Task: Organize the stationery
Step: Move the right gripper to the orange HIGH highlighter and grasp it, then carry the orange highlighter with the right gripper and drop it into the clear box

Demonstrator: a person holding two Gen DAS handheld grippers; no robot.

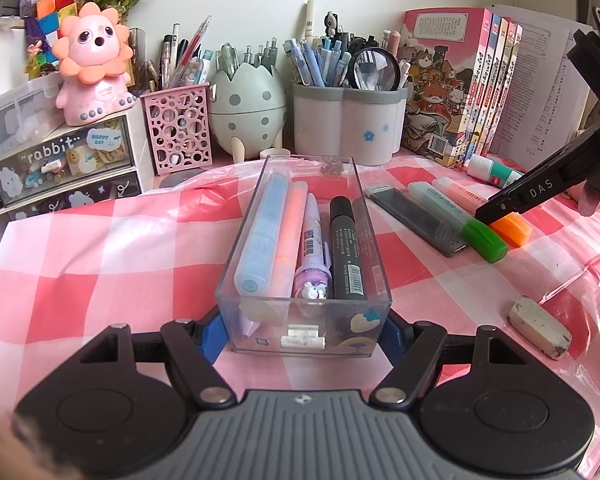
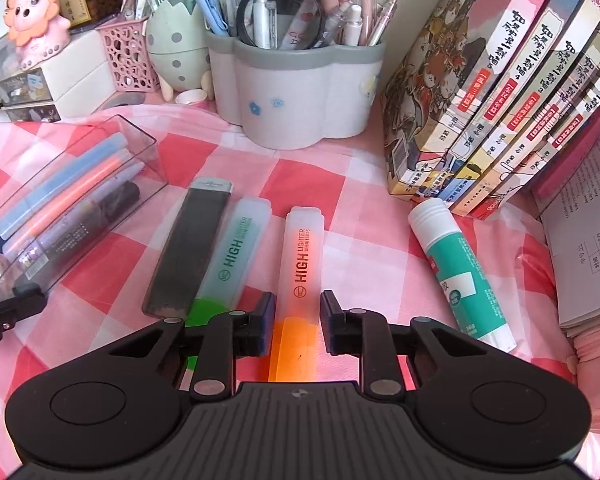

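A clear plastic box (image 1: 268, 332) lies on the pink checked cloth, and my left gripper (image 1: 302, 332) is shut on its near end, blue pads against both side walls. Inside it lie a blue highlighter (image 1: 262, 232), a pink one (image 1: 290, 224), a purple pen (image 1: 314, 256) and a black marker (image 1: 346, 248). To the right, my right gripper (image 2: 298, 304) is shut on the orange highlighter (image 2: 302, 256), pads against its sides just above the cap. It is still flat on the cloth. A green highlighter (image 2: 228, 256) and a dark flat case (image 2: 188, 248) lie just left of it.
A glue stick (image 2: 460, 272) lies right of the orange highlighter, and a worn eraser (image 1: 538, 326) sits nearer the front. Behind stand a white pen pot (image 2: 300, 92), an egg-shaped holder (image 1: 244, 112), a pink mesh holder (image 1: 178, 132), drawers (image 1: 60, 160) and books (image 2: 480, 120).
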